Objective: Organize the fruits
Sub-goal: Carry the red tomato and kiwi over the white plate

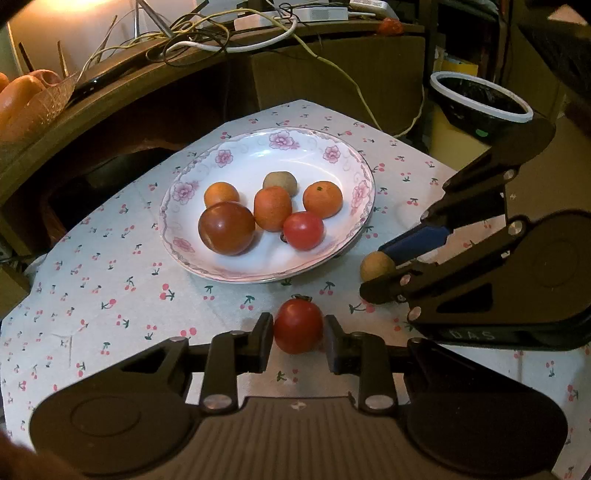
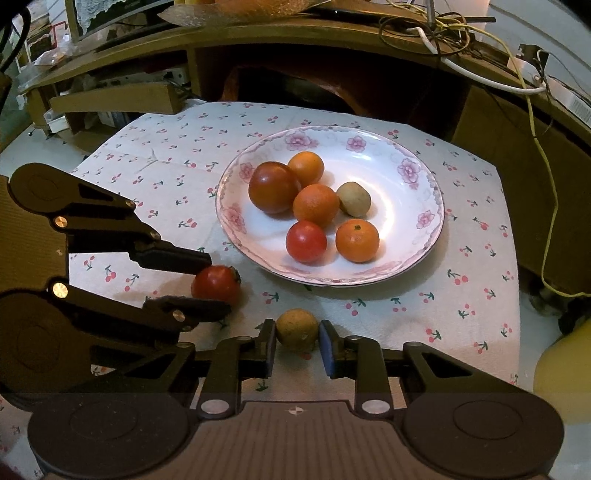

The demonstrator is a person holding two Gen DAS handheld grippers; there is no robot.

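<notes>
A floral white plate (image 1: pixel 334 146) (image 2: pixel 402 199) on the cherry-print cloth holds several fruits: oranges, a dark red tomato (image 1: pixel 226 228), a small red tomato (image 1: pixel 303 230) and a kiwi (image 1: pixel 279 183). My left gripper (image 1: pixel 298 328) (image 2: pixel 218 286) is shut on a red tomato (image 1: pixel 297 325) (image 2: pixel 216 283) resting on the cloth in front of the plate. My right gripper (image 2: pixel 297 332) (image 1: pixel 376 269) is shut on a small brown-yellow fruit (image 2: pixel 297 329) (image 1: pixel 376 265) on the cloth, right of the tomato.
A wooden desk (image 1: pixel 110 85) with tangled cables (image 1: pixel 207 33) rises behind the table. A glass bowl of fruit (image 1: pixel 29 99) sits on it at left. A bin with a white rim (image 1: pixel 480 99) stands beyond the table's right corner.
</notes>
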